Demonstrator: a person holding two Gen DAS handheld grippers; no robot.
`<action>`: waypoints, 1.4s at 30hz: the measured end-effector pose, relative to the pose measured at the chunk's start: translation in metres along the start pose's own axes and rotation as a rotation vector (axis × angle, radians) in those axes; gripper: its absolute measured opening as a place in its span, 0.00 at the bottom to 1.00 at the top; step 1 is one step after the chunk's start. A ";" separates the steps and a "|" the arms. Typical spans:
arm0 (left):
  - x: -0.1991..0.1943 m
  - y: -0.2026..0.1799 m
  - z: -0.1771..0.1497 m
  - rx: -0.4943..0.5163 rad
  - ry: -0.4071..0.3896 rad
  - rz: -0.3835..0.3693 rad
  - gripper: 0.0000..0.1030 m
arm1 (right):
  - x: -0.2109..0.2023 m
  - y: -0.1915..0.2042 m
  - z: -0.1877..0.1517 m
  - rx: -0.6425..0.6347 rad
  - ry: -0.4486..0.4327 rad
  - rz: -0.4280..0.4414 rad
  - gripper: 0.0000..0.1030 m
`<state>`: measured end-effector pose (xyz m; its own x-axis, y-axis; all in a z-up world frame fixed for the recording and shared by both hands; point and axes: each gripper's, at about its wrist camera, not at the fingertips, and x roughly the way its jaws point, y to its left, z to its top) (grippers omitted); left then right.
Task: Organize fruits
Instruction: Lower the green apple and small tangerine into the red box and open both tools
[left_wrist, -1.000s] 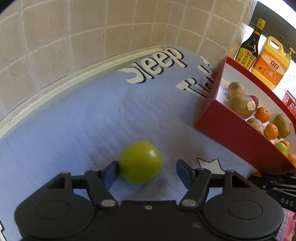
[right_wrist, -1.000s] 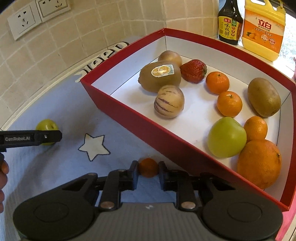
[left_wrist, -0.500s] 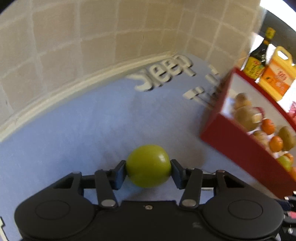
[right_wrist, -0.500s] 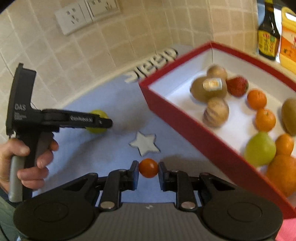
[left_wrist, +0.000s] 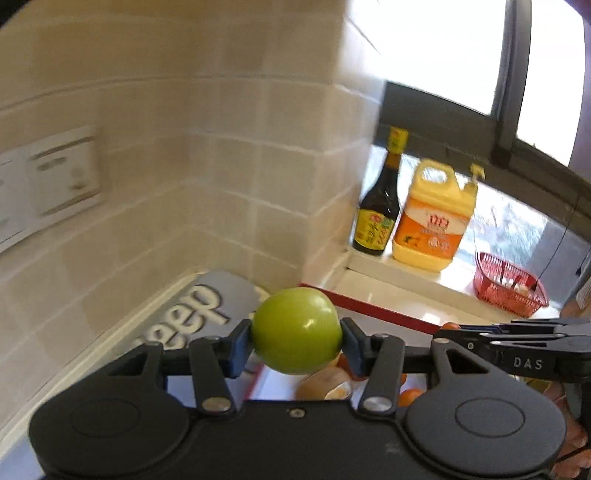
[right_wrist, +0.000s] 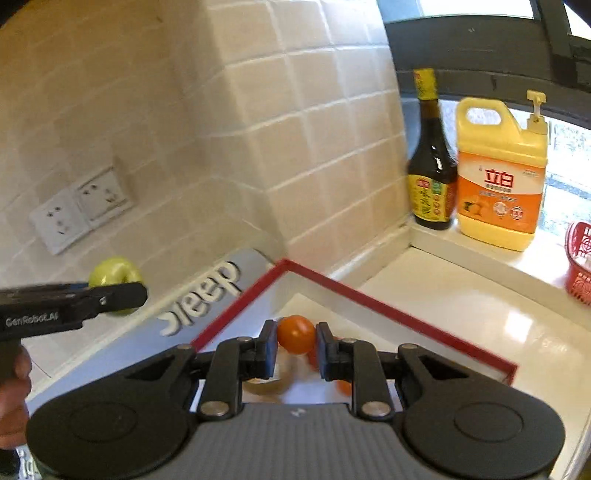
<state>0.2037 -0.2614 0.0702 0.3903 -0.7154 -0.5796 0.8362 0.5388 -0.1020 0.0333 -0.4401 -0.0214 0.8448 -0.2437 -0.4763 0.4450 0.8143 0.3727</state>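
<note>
My left gripper (left_wrist: 295, 341) is shut on a green apple (left_wrist: 296, 330) and holds it in the air above the near corner of the red fruit box (left_wrist: 380, 314). The apple (right_wrist: 114, 273) also shows in the right wrist view, held high at the left. My right gripper (right_wrist: 296, 341) is shut on a small orange tomato (right_wrist: 295, 333) and holds it above the red box (right_wrist: 369, 306). Some fruits in the box show below both grippers, mostly hidden.
A dark sauce bottle (right_wrist: 430, 158) and a yellow detergent jug (right_wrist: 500, 173) stand on the sill behind the box. A red basket (left_wrist: 509, 284) sits at the far right. A blue mat (right_wrist: 207, 295) lies left of the box. Tiled wall with sockets (right_wrist: 79, 210) stands behind.
Both grippers rose off the mat and moved over the red box. The left one closed on the green apple and lifted it. The right one kept hold of the small tomato.
</note>
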 end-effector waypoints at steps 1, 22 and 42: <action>0.014 -0.004 0.002 0.013 0.024 -0.005 0.59 | 0.004 -0.005 0.000 0.000 0.014 0.002 0.23; 0.147 -0.075 -0.033 0.325 0.370 -0.207 0.59 | 0.069 0.000 -0.072 -0.126 0.256 -0.002 0.23; 0.159 -0.088 -0.050 0.405 0.413 -0.173 0.67 | 0.080 0.002 -0.078 -0.136 0.300 -0.037 0.25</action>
<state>0.1730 -0.4004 -0.0540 0.1216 -0.5021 -0.8562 0.9861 0.1598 0.0464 0.0788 -0.4166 -0.1208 0.6948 -0.1251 -0.7083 0.4131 0.8755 0.2506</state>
